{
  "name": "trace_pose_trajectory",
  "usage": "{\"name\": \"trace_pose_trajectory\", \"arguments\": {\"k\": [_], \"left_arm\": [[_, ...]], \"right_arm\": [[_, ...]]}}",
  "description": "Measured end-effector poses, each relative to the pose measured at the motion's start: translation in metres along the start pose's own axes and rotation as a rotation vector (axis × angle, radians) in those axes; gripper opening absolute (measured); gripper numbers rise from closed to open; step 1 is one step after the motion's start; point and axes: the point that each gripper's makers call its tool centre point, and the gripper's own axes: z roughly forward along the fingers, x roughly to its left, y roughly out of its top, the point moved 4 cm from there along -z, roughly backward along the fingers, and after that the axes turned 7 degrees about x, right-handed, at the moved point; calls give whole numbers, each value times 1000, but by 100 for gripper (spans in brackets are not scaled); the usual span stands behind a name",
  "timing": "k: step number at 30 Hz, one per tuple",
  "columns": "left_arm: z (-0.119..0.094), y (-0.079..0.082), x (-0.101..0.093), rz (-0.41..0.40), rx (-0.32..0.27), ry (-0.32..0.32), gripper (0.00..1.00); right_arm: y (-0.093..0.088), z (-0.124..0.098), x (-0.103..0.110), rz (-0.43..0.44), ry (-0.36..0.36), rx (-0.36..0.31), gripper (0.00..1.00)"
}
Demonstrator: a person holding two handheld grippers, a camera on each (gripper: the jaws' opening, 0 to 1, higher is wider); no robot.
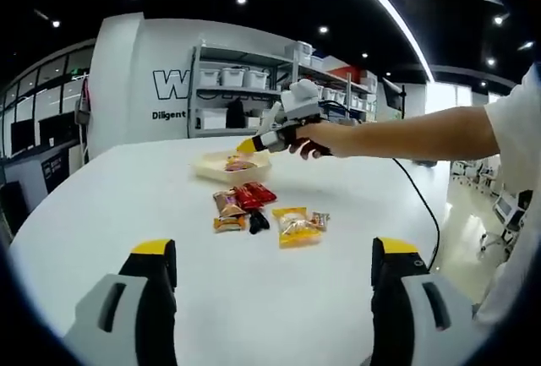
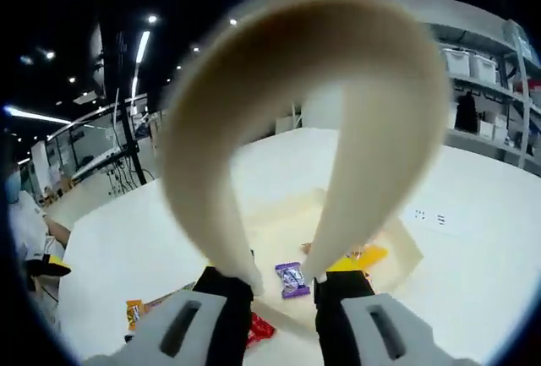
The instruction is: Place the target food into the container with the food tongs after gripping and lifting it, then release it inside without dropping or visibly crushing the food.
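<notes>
My right gripper (image 2: 283, 285) is shut on beige food tongs (image 2: 304, 87), whose two arms rise from the jaws and meet in a wide bend at the top. Between the arms, a purple wrapped candy (image 2: 292, 280) lies in the beige container (image 2: 404, 252), beside a yellow packet (image 2: 362, 257). I cannot tell whether the tongs touch the candy. In the left gripper view, a person's hand holds the right gripper (image 1: 254, 144) over the container (image 1: 211, 167). My left gripper (image 1: 275, 252) is open and empty, low over the white table (image 1: 101, 205), short of the snacks.
Several snack packets (image 1: 241, 204) and a yellow packet (image 1: 296, 226) lie mid-table in front of the container. Red and orange packets (image 2: 135, 311) sit just outside the container. A black cable (image 1: 423, 205) runs along the table's right side. Shelves with bins stand behind.
</notes>
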Motion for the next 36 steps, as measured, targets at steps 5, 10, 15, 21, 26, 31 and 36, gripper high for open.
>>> {"name": "trace_pose_trajectory", "arguments": {"k": [5,10,15,21,26,31,36], "left_arm": [[-10,11,-8,10,-30,-5,94],[-18,17,-13,15,-44,-5,94],[-22,17,-18,29,-38,-3,96],[-26,18,-25,35,-38,-11,97],[-29,20,-26,26,-42,-10,99],[-33,19,-33,24,-48,-18,99],[-36,17,-41,21,-41,-31,99]], "right_arm": [[2,-16,5,-8,-2,2,22],[5,-36,16,-11,1,-6,22],[0,-53,28,3,25,7,21],[-13,-70,36,64,67,55,20],[-26,-82,44,55,83,55,20],[-43,-91,48,63,112,84,20],[-60,-97,62,47,143,111,21]]}}
